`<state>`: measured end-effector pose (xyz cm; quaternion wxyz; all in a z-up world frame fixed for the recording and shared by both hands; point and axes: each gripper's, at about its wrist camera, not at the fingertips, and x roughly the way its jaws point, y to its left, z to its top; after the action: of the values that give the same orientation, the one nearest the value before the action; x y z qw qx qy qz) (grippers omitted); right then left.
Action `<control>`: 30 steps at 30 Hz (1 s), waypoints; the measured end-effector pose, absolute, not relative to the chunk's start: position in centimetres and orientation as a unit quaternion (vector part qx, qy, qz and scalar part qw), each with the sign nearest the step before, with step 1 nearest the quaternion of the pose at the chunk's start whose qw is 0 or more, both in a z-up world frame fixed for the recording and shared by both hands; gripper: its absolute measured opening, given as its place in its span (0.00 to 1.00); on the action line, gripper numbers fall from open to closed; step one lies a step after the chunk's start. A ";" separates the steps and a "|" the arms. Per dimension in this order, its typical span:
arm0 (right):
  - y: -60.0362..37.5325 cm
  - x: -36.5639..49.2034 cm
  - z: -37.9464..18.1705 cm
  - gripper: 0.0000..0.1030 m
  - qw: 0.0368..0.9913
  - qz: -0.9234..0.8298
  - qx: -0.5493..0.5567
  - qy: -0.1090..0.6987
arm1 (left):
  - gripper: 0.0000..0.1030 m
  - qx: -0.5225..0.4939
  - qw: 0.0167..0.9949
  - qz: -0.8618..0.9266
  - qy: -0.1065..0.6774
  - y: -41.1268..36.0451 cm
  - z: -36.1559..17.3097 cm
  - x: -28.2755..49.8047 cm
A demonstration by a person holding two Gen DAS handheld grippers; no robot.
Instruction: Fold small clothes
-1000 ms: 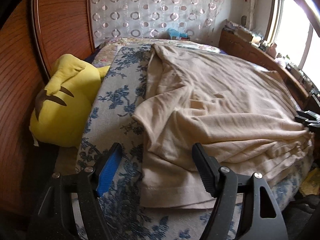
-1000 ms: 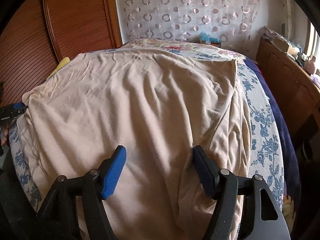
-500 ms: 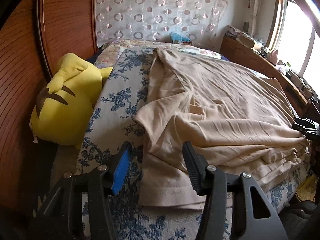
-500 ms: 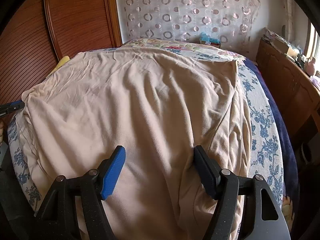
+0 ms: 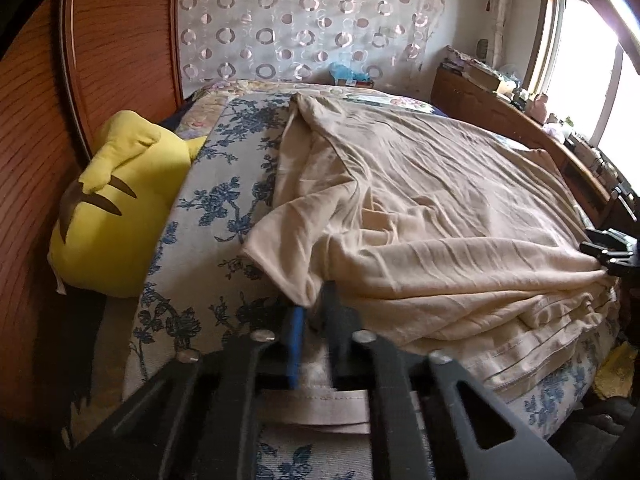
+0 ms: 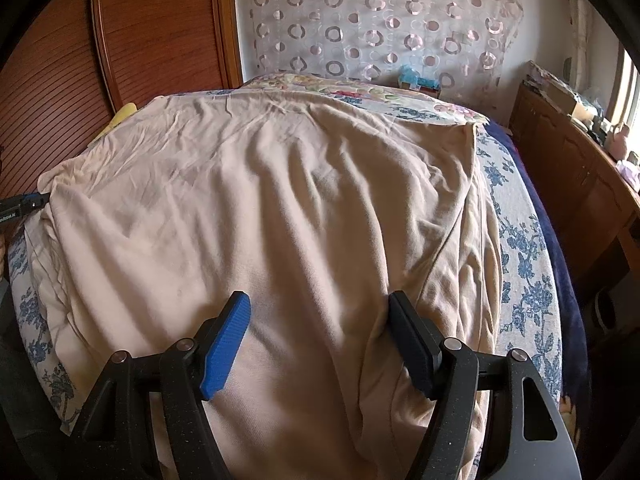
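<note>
A beige T-shirt [image 5: 420, 208] lies spread across the bed, rumpled toward its near edge. My left gripper [image 5: 316, 300] is shut on the shirt's near left corner, beside the sleeve; a strip of hem hangs out below the closed jaws. In the right wrist view the same shirt [image 6: 280, 184] covers most of the bed. My right gripper [image 6: 320, 304] stands open over the shirt's near edge, with cloth lying between its fingers but not pinched. The left gripper [image 6: 24, 204] shows at that view's left edge, and the right gripper [image 5: 608, 248] at the left view's right edge.
The bed has a blue-flowered cover [image 5: 216, 216]. A yellow plush toy [image 5: 116, 204] lies between the bed and a wooden wardrobe [image 5: 36, 120] on the left. A wooden cabinet [image 6: 576, 176] with clutter stands along the window side. A patterned curtain [image 6: 380, 28] hangs behind.
My left gripper has closed from wide open onto the shirt's near left corner, and the cloth there has bunched and lifted. The right gripper has stayed open in place.
</note>
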<state>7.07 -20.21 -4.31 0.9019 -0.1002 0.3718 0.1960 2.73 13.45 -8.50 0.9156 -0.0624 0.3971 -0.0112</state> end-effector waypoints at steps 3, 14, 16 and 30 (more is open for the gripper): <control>-20.2 7.1 -4.3 0.72 0.901 0.197 -0.103 0.372 | 0.06 -0.081 0.928 -0.037 0.363 12.8 -6.6 2.0; -20.3 7.1 -4.3 0.72 0.900 0.199 -0.104 0.373 | 0.05 -0.046 0.947 -0.095 0.303 8.6 -1.6 2.2; -20.3 7.1 -4.3 0.72 0.900 0.199 -0.104 0.373 | 0.05 -0.044 0.948 -0.105 0.296 8.1 -1.1 2.6; -21.6 4.9 -2.2 0.72 0.919 0.190 -0.091 0.332 | 0.05 -0.016 0.948 -0.205 0.242 0.5 4.6 6.9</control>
<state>4.89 -21.56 -2.18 0.9194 -0.0913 0.3320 0.1902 6.91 0.51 4.59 0.9481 -0.0163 0.2422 -0.2053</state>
